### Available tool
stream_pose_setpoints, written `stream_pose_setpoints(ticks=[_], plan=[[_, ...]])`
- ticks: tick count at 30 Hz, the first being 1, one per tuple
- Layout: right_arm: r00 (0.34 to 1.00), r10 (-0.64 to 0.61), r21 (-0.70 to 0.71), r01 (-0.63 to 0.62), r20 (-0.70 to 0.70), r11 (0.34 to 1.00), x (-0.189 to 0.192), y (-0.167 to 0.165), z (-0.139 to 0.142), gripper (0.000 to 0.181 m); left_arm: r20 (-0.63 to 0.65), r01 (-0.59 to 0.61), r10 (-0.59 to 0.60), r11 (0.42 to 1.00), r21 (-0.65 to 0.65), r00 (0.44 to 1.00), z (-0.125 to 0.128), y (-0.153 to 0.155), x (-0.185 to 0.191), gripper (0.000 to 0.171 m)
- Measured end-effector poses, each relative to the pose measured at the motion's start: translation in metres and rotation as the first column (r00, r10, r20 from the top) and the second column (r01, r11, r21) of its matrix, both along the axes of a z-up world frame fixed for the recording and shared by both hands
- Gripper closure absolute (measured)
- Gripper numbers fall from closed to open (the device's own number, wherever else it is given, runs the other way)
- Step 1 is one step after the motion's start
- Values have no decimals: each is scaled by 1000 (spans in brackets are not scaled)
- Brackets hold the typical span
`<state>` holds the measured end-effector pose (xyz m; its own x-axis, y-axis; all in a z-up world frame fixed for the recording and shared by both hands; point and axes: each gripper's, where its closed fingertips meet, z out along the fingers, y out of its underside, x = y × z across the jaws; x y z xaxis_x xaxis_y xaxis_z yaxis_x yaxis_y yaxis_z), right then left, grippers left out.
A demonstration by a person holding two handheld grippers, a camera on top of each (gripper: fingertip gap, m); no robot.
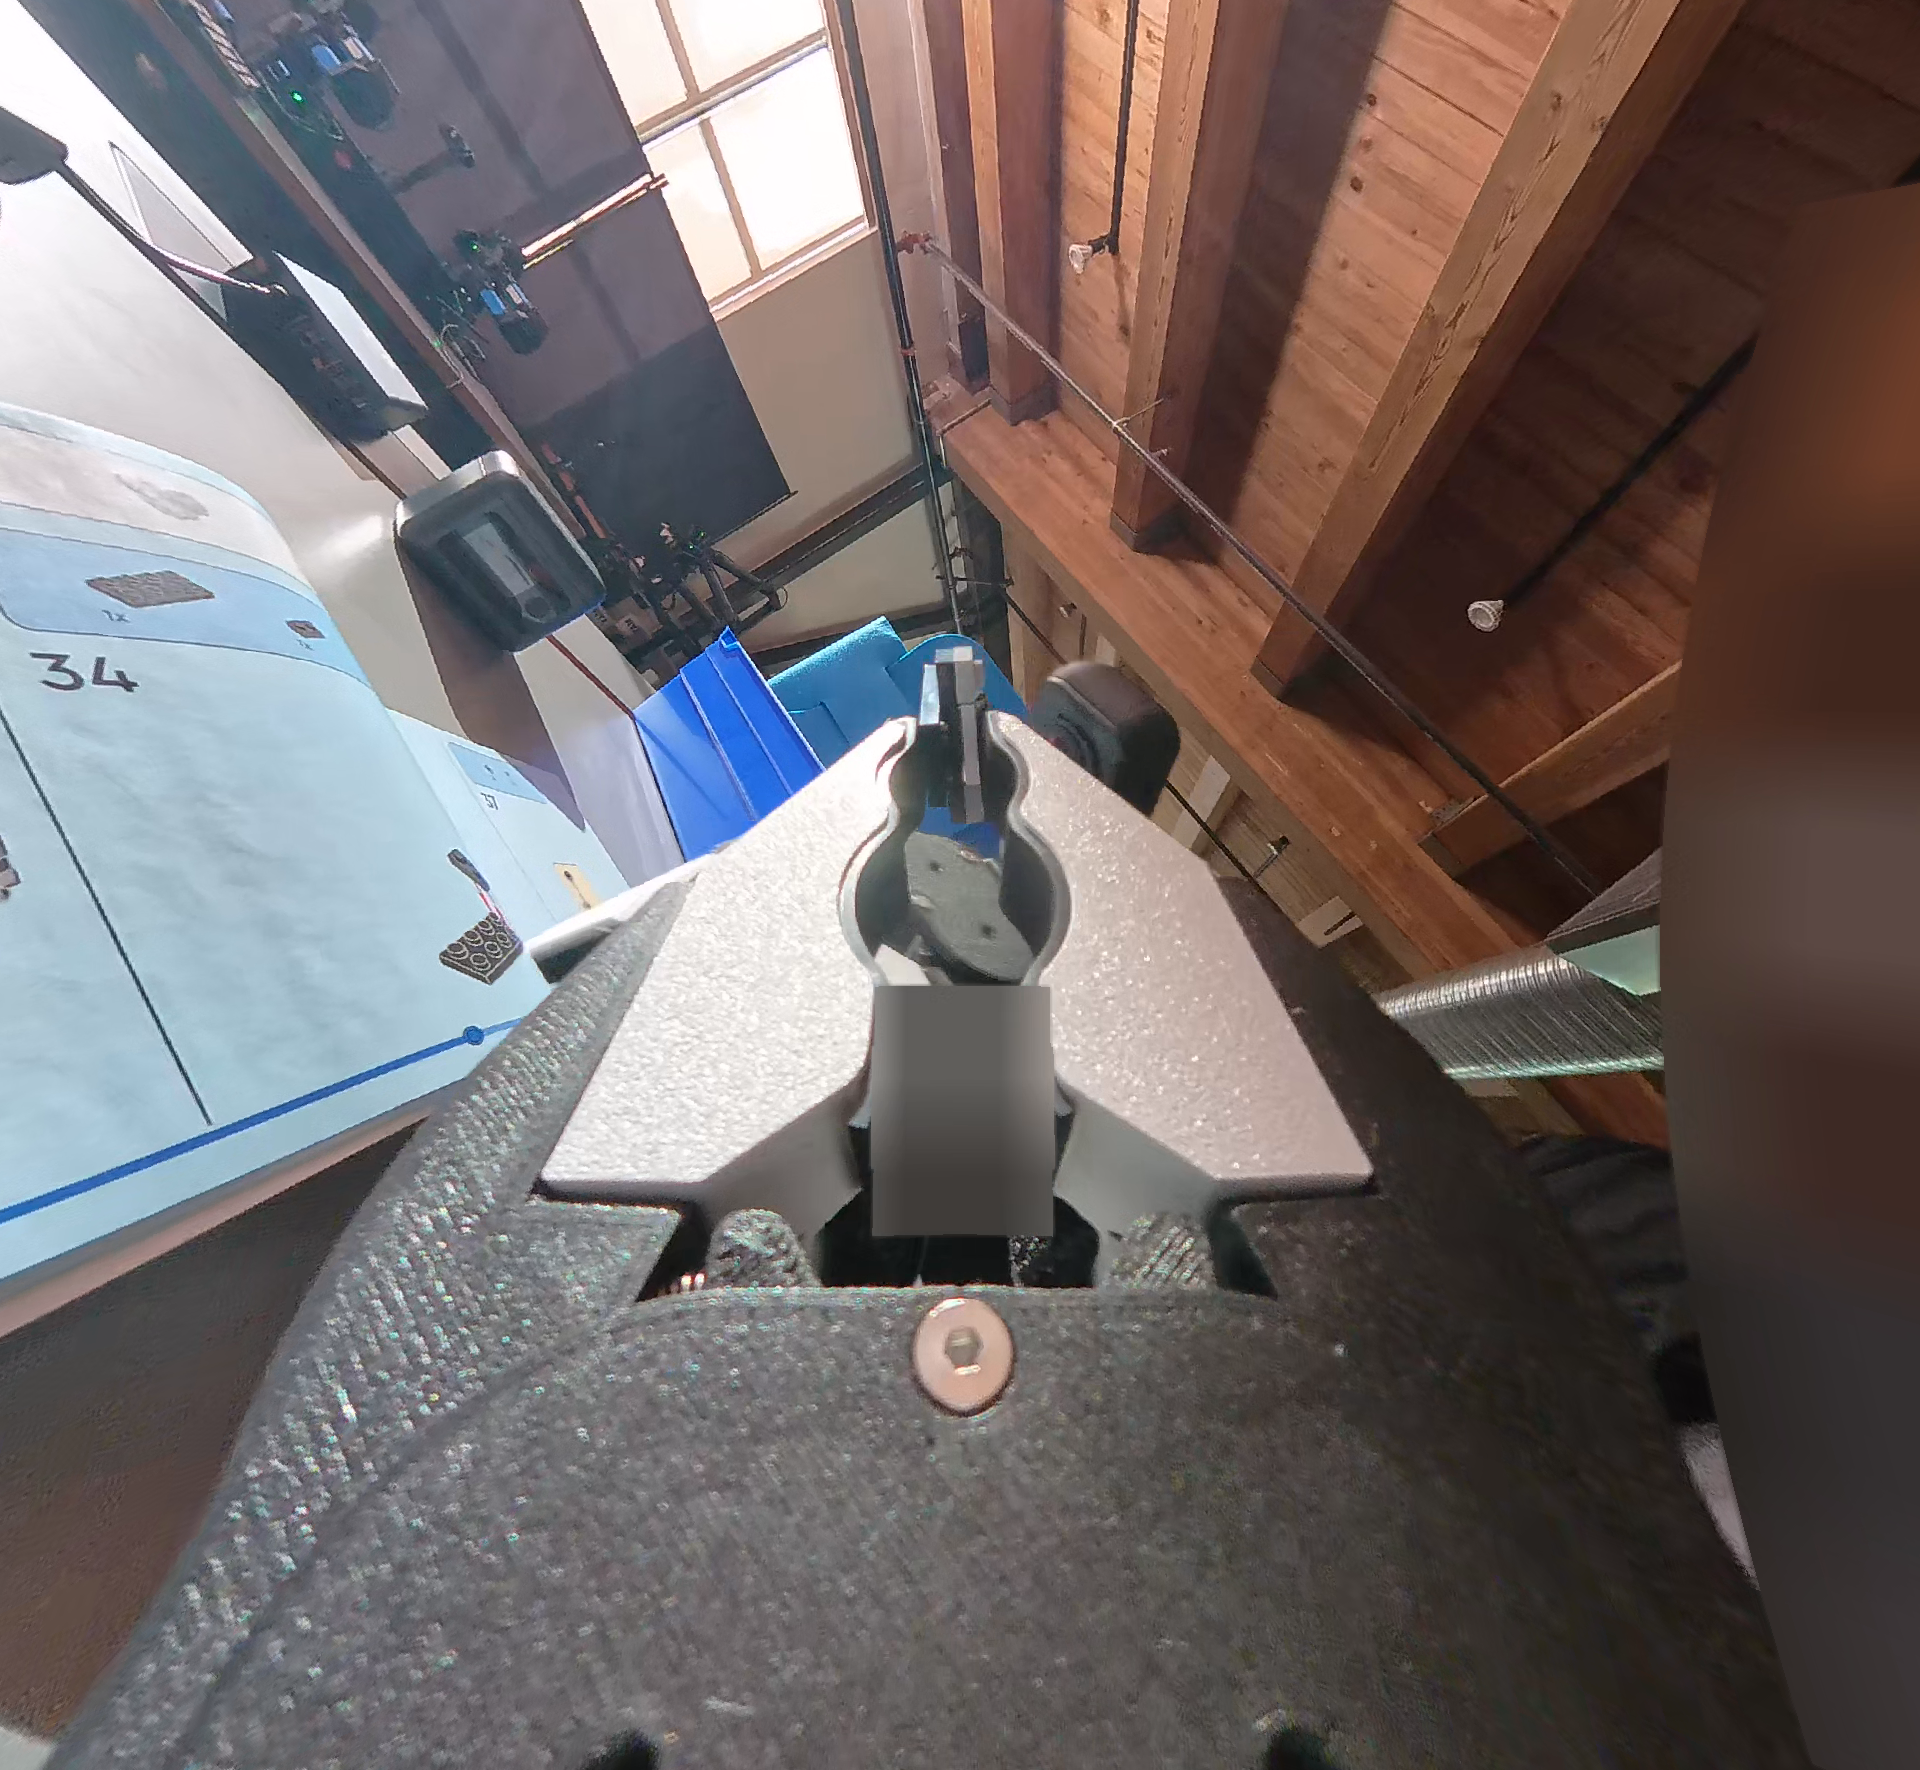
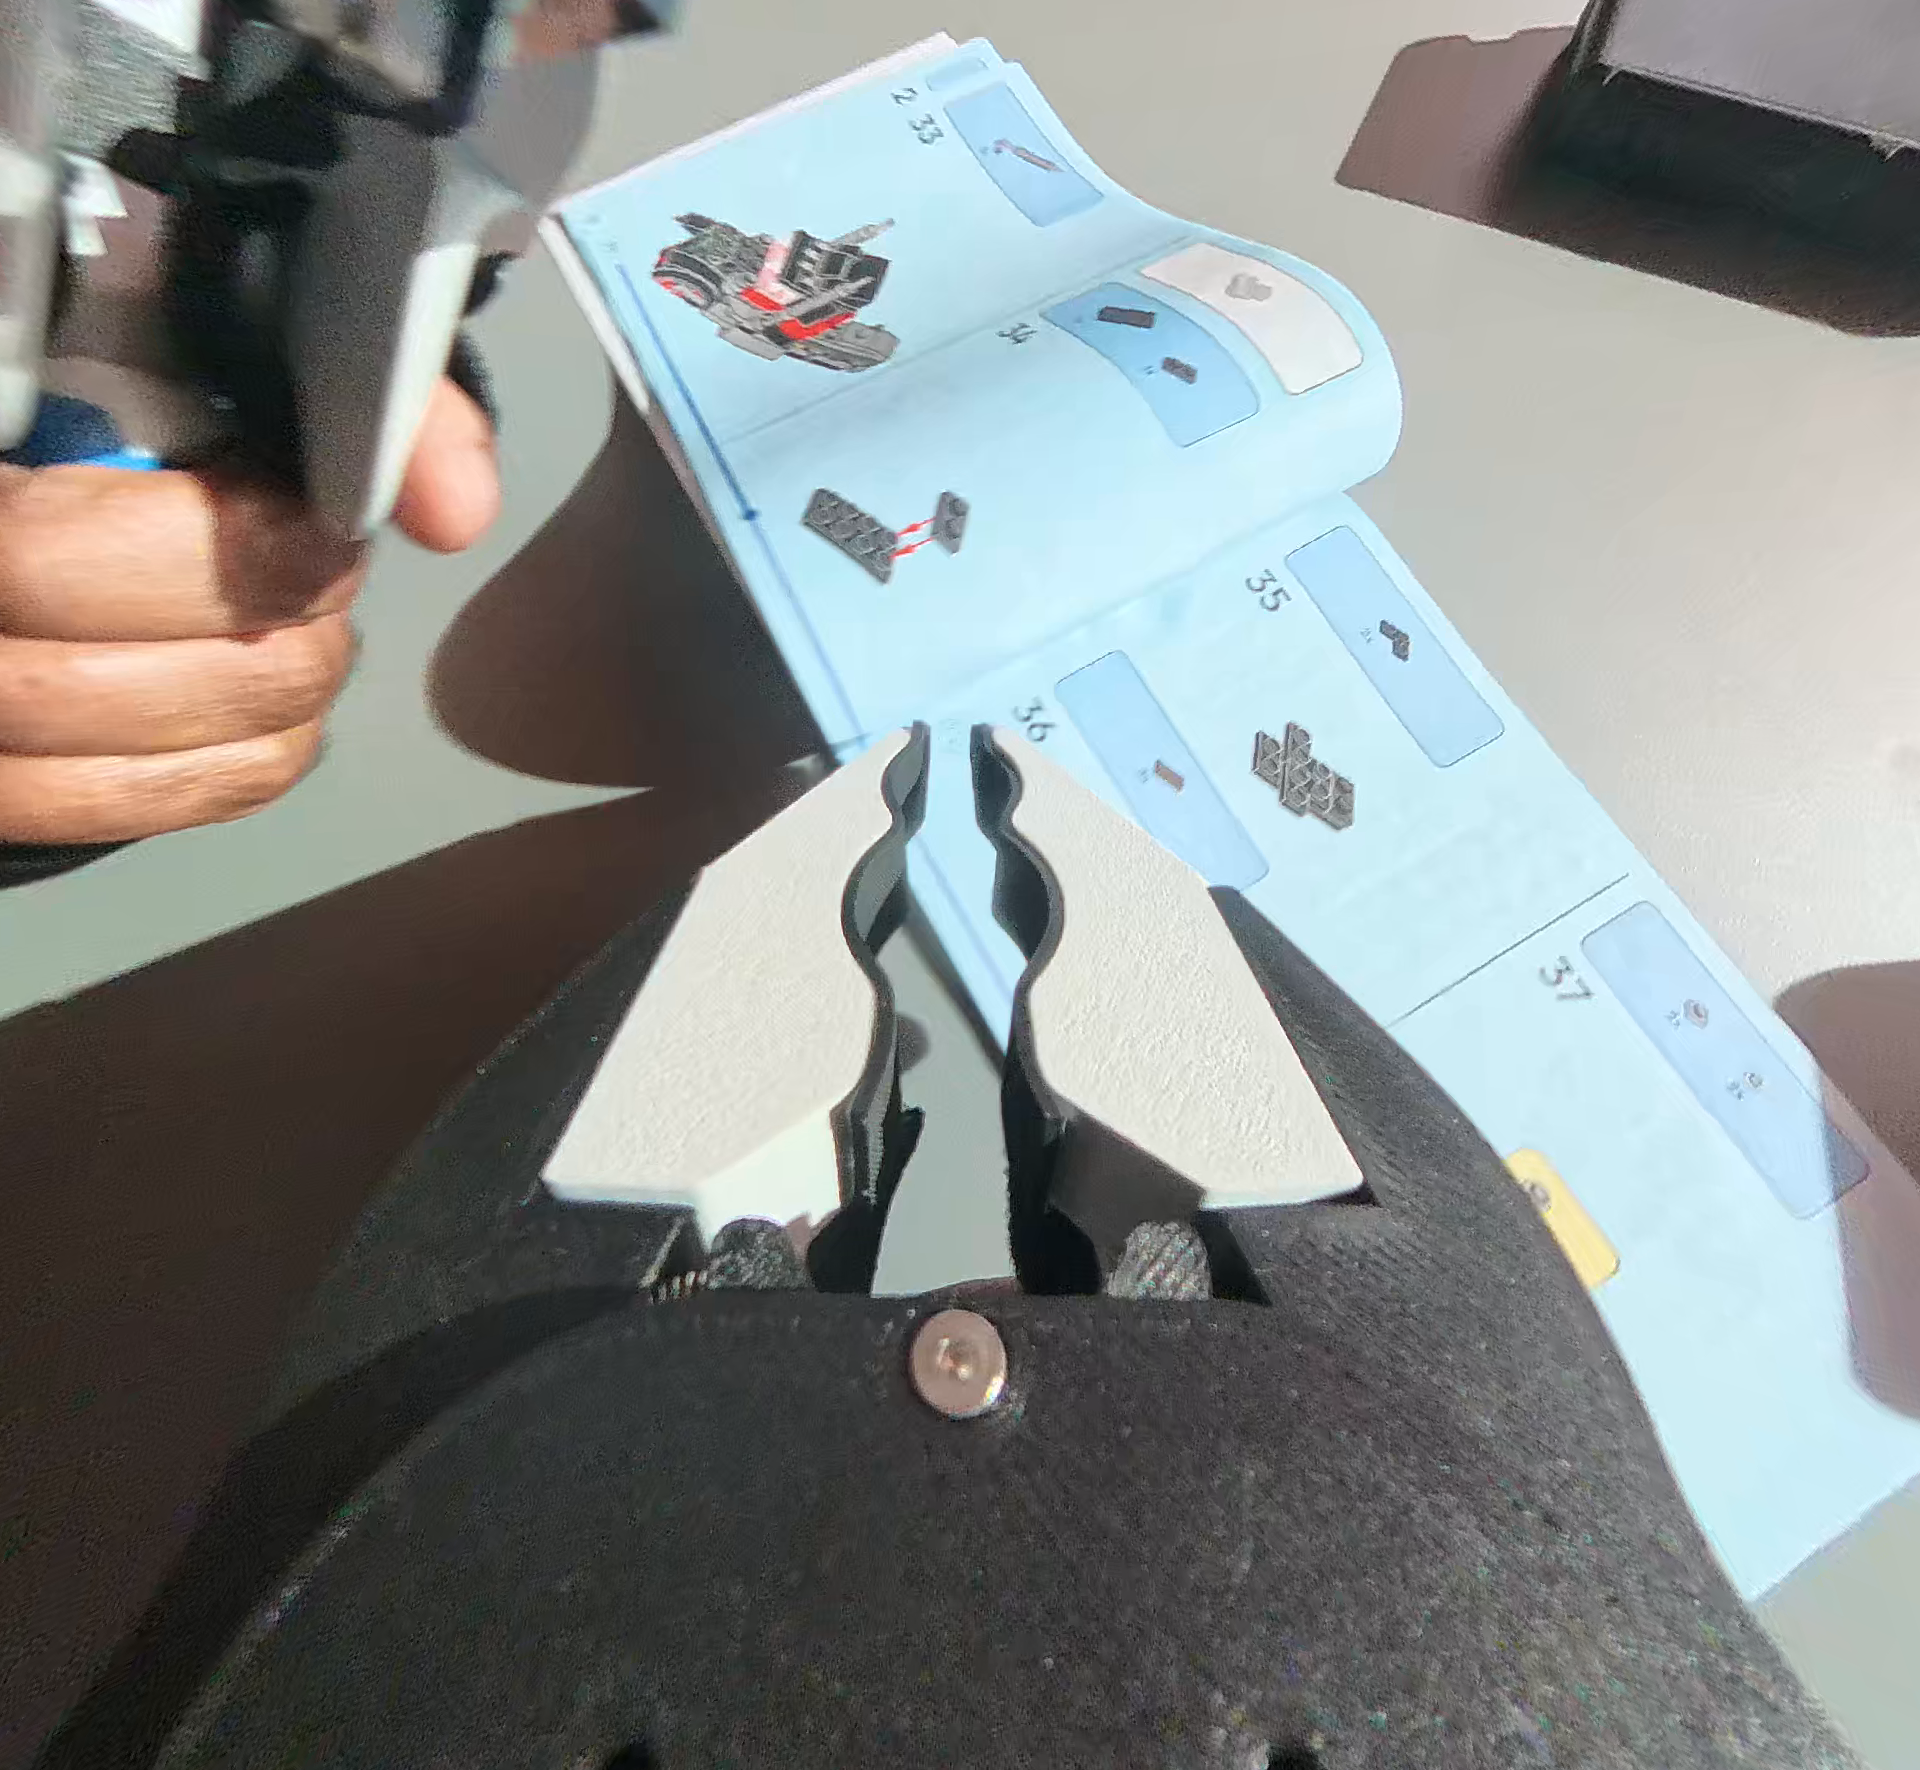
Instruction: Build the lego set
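In the left wrist view my left gripper (image 1: 951, 733) points up toward the ceiling and is shut on a small dark grey lego piece (image 1: 961, 744), which stands on edge between the tips. The open instruction booklet (image 1: 208, 837) lies at the left. In the right wrist view my right gripper (image 2: 948, 733) hovers over the booklet (image 2: 1039, 473) with a narrow gap between its fingers and nothing in it. The left gripper's body (image 2: 312, 162) shows blurred at the upper left, held by a hand (image 2: 156, 660).
The booklet lies on a grey table (image 2: 1558, 577). A black box (image 2: 1745, 58) sits at the table's far right. In the left wrist view, blue bins (image 1: 727, 744) stand beyond the fingertips, with a black device (image 1: 499, 557) on the table and wooden beams above. Left tips to right tips: about 11 cm.
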<state>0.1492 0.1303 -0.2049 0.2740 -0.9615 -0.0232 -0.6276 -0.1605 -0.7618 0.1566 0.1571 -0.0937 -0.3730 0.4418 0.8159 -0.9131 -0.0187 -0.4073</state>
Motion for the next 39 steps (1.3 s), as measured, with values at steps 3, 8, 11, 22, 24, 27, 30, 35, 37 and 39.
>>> stream_pose_setpoints(ticks=[3, 8, 11, 22, 24, 27, 30, 35, 37, 39], plan=[[1000, 6, -1, -6, 14, 1000, -29, 10, 12, 172, 15, 9, -10, 1000, 13, 1000, -1, -2, -3, 162], [997, -74, -51, 73, -7, 996, -98, 1, 13, 172, 19, 54, -54, 998, 29, 998, -2, -13, -18, 162], [987, -163, -92, 160, -17, 983, -129, -17, 4, 172, 4, 101, -101, 994, 38, 995, -3, -27, -35, 162], [973, -212, -49, 216, 89, 975, -167, -34, 9, 160, 13, 158, -159, 986, 59, 987, -6, -52, -64, 162], [980, -186, -23, 188, 74, 982, -173, -27, 5, 161, 2, 160, -161, 986, 50, 987, -6, -52, -63, 162], [995, -92, -29, 93, 31, 995, -175, -8, -2, 161, -11, 171, -171, 985, 39, 985, -5, -52, -63, 162], [999, -36, -67, 34, -27, 997, -175, 2, -12, 159, -16, 176, -175, 984, 30, 984, -4, -51, -63, 162], [999, -27, -66, 24, -47, 998, -167, 4, -14, 159, -26, 183, -183, 983, 19, 983, -3, -49, -63, 162], [999, -25, -69, 21, -47, 997, -164, 5, -15, 160, -28, 185, -184, 983, 18, 983, -3, -49, -63, 162], [999, -20, -65, 17, -42, 998, -162, 5, -14, 160, -31, 184, -183, 983, 16, 983, -3, -48, -62, 162]])
